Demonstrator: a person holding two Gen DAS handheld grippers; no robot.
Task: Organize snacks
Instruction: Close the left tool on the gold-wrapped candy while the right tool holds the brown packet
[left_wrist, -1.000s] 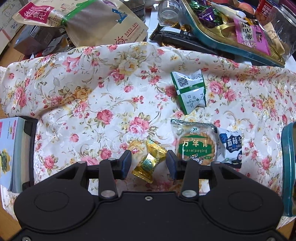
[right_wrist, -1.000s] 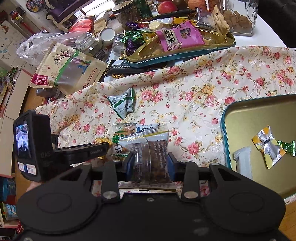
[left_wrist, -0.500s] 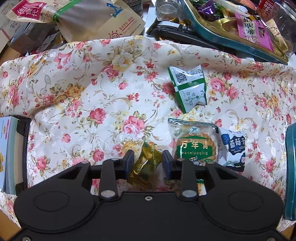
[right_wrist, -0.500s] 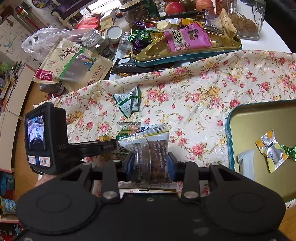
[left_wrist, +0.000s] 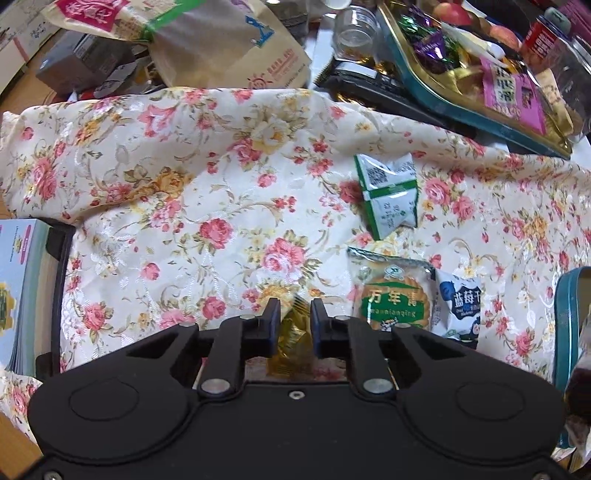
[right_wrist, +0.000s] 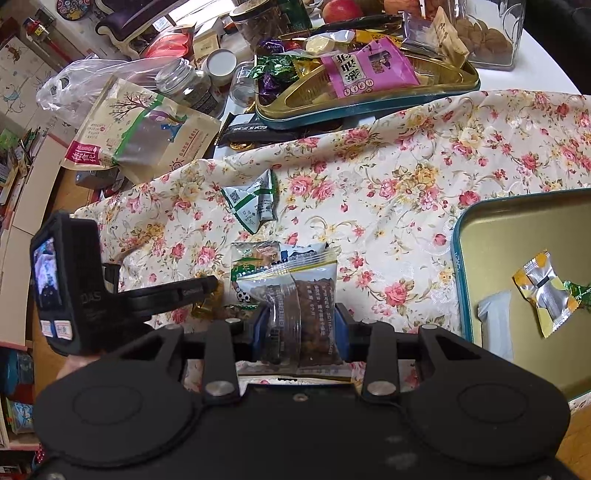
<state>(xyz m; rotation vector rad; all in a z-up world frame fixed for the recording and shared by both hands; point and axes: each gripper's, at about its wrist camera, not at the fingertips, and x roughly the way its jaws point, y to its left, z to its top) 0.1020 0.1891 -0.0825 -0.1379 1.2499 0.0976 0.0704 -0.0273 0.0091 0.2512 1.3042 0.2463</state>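
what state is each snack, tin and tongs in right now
left tongs: shut on gold candy
right tongs: shut on clear snack packet
teal tin: open, yellow-silver candy inside
green-white packet: lying on floral cloth, sealed

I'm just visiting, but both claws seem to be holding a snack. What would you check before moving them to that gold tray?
1. Left gripper shut on gold candy: ok.
2. Right gripper clamped on clear packet: ok.
3. Bare space in tray beside the yellow candy: ok.
4. Gold candy lifted off cloth: cannot tell.
5. Cookie pack clear of left gripper: ok, lies beside it.
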